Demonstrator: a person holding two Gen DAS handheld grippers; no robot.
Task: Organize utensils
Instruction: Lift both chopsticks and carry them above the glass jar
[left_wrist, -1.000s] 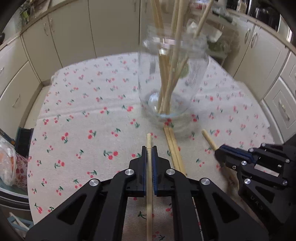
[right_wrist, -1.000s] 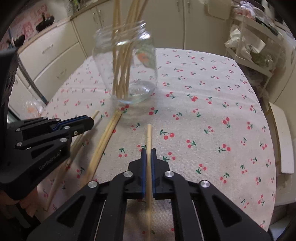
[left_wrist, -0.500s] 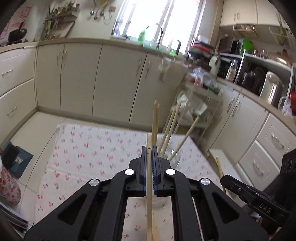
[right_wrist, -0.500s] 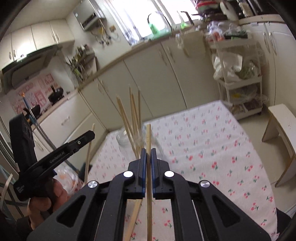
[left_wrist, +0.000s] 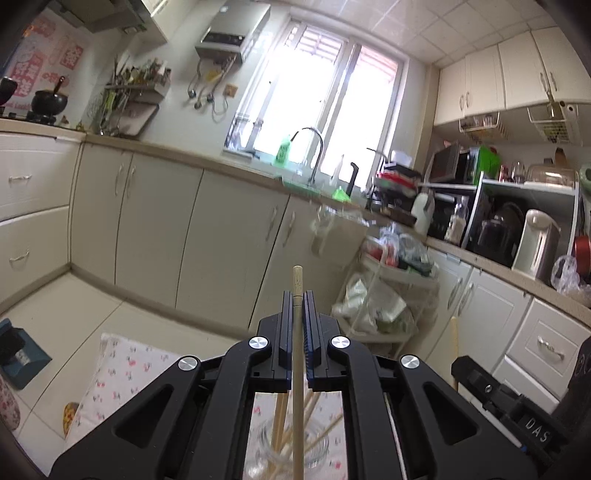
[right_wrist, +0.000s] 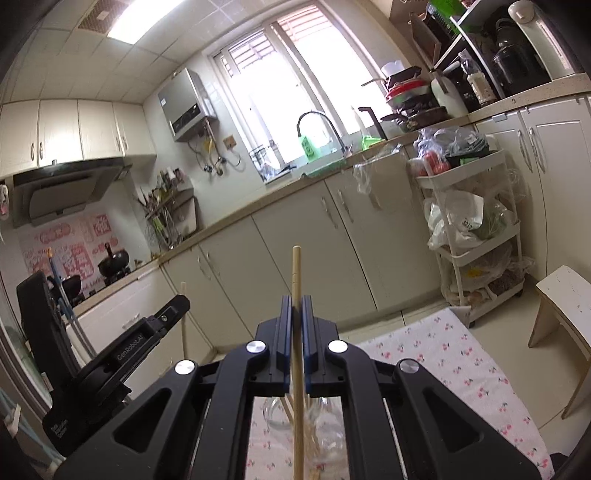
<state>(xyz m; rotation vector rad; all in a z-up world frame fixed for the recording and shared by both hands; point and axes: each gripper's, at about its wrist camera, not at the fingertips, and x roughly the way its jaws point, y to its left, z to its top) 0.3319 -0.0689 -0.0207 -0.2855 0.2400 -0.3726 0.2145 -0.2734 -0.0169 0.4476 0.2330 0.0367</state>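
My left gripper (left_wrist: 297, 295) is shut on a pale wooden chopstick (left_wrist: 297, 284) that stands upright, its tip poking above the jaws. Below it, between the gripper's arms, the glass jar (left_wrist: 291, 448) shows with several chopsticks (left_wrist: 279, 417) in it. My right gripper (right_wrist: 296, 300) is shut on another chopstick (right_wrist: 296, 269), also upright, above the same jar (right_wrist: 275, 413). Each gripper shows in the other's view: the right gripper (left_wrist: 458, 363) with its stick at lower right, the left gripper (right_wrist: 183, 301) with its stick at lower left. Both point nearly level toward the kitchen cabinets.
The cherry-print tablecloth (right_wrist: 461, 354) covers the table (left_wrist: 122, 365) below. A white trolley (right_wrist: 476, 236) with bags stands by the cabinets, a stool (right_wrist: 561, 299) at right. Counter, sink and appliances line the far walls.
Both grippers have risen from the table and tilted up to near level, each carrying its chopstick. The jar has dropped from ahead of the jaws to beneath them.
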